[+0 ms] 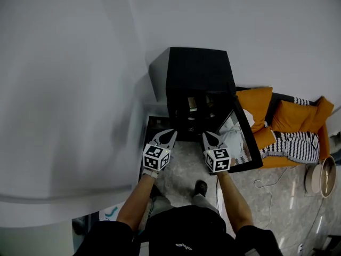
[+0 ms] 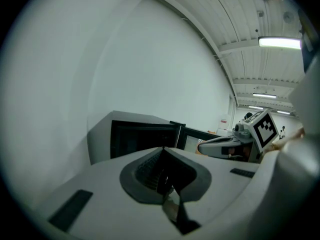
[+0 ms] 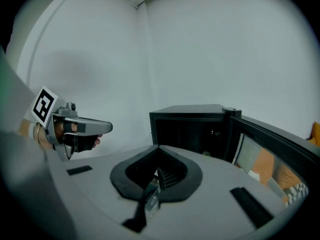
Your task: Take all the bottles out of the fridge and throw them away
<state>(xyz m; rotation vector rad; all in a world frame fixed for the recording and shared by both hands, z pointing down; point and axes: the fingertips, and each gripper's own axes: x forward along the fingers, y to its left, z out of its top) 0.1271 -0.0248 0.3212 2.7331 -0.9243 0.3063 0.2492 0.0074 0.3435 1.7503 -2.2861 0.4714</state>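
Observation:
A black mini fridge [image 1: 198,79] stands against the white wall, its door [image 1: 244,138] swung open to the right. Some small pale things [image 1: 193,103] sit on a shelf inside, too dim to make out. My left gripper [image 1: 170,134] and right gripper [image 1: 211,136] hover side by side just before the opening, both with jaws together and holding nothing. The left gripper view looks over its shut jaws [image 2: 163,149] at the fridge [image 2: 142,136] and the right gripper [image 2: 225,146]. The right gripper view shows its shut jaws [image 3: 159,147], the dark fridge interior [image 3: 192,129], the door [image 3: 272,151] and the left gripper [image 3: 85,128].
An orange sofa [image 1: 290,119] with a striped blanket [image 1: 293,145] stands right of the fridge door. A round white device [image 1: 321,178] and a loose cable [image 1: 265,184] lie on the stone floor. The person's feet [image 1: 201,187] are just behind the grippers.

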